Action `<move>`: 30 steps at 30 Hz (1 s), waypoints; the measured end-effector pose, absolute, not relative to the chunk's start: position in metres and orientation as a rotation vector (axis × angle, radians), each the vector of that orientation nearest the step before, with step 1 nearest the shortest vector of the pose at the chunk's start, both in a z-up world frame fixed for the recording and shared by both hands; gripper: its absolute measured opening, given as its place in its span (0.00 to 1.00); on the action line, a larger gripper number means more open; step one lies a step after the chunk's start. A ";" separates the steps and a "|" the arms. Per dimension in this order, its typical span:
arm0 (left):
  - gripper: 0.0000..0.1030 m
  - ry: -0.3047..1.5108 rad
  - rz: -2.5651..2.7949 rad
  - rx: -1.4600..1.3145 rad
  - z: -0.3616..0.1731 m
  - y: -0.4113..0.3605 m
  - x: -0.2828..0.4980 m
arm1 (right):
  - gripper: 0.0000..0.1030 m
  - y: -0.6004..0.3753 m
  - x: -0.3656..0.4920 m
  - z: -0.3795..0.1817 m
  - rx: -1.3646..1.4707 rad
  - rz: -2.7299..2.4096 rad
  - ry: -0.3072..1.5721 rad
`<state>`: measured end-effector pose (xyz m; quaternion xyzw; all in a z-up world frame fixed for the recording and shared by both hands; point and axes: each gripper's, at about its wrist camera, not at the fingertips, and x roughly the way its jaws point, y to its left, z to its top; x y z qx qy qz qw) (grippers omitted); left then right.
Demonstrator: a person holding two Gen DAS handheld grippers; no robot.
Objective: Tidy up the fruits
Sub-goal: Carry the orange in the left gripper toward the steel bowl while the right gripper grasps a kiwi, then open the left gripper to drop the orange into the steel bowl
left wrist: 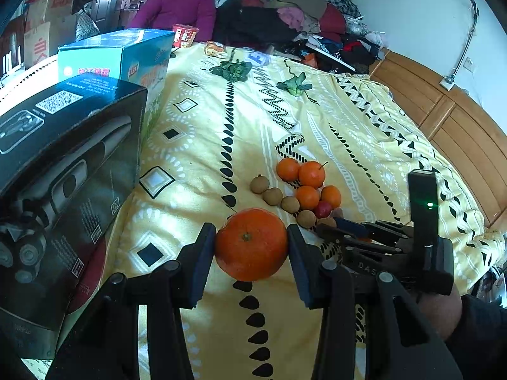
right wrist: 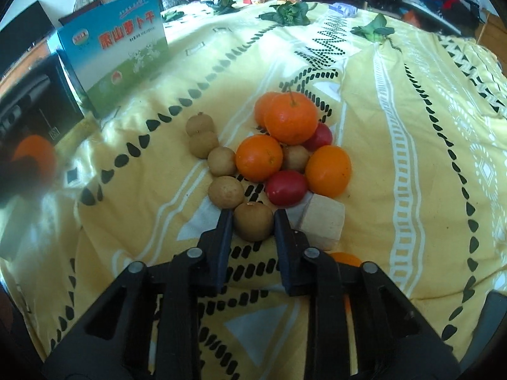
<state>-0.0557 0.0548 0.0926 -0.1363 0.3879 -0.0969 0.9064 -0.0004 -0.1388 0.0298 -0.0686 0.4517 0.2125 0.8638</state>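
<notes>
My left gripper (left wrist: 252, 243) is shut on a large orange (left wrist: 252, 243) and holds it above the yellow patterned bedspread (left wrist: 202, 133). Beyond it lies a cluster of small oranges (left wrist: 312, 174), brown longans (left wrist: 272, 195) and a red fruit (left wrist: 323, 209). My right gripper (right wrist: 253, 221) is shut on a brown longan (right wrist: 253, 221) at the near end of a longan row (right wrist: 221, 161). Oranges (right wrist: 290, 118), red tomatoes (right wrist: 286, 188) and a pale wooden block (right wrist: 323, 221) lie just beyond. The right gripper also shows in the left wrist view (left wrist: 348, 228).
A black box (left wrist: 63, 174) and a blue box (left wrist: 126, 57) stand at the left. Green leafy vegetables (left wrist: 233, 69) and a red cup (left wrist: 185, 35) lie far back. A person (left wrist: 180, 3) sits behind, beside piled clothes (left wrist: 285, 9). A wooden bed frame (left wrist: 443, 117) runs along the right.
</notes>
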 end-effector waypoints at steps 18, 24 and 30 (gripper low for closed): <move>0.45 0.505 0.272 -0.311 0.235 0.258 -0.150 | 0.26 0.058 -0.062 0.222 -0.072 0.939 0.611; 0.45 0.585 0.524 -0.419 0.198 0.368 -0.191 | 0.26 0.176 -0.089 0.213 -0.098 1.133 0.704; 0.45 0.683 0.610 -0.501 0.152 0.405 -0.212 | 0.26 0.240 -0.101 0.168 -0.170 1.178 0.829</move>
